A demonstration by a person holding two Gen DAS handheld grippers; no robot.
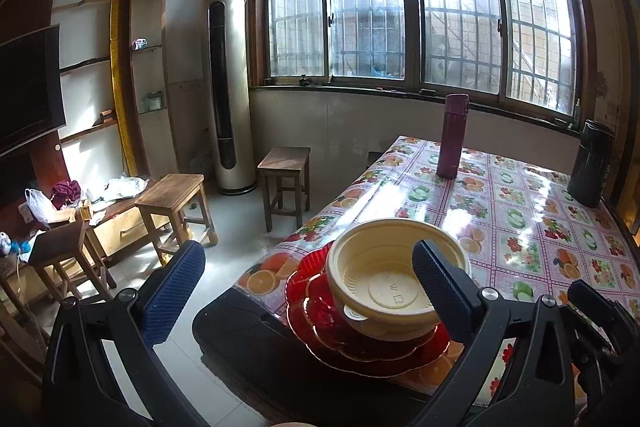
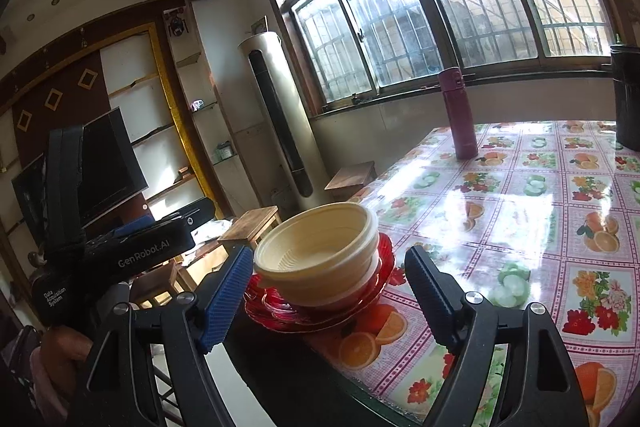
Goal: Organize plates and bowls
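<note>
A cream plastic bowl (image 1: 384,283) sits nested on another bowl, on a stack of red scalloped plates (image 1: 320,311) at the table's near left corner. My left gripper (image 1: 308,287) is open, its fingers spread wide above and around the stack, empty. In the right wrist view the cream bowls (image 2: 320,251) and the red plates (image 2: 376,283) lie just ahead of my right gripper (image 2: 328,299), which is open and empty, its fingers either side of the stack. The left gripper body (image 2: 132,251) shows to the left.
The table (image 2: 520,211) has a glossy fruit-print cloth. A maroon flask (image 1: 452,135) and a dark canister (image 1: 592,163) stand at its far side. Wooden stools (image 1: 284,179) stand on the floor to the left, with a tower air conditioner (image 1: 226,87) behind.
</note>
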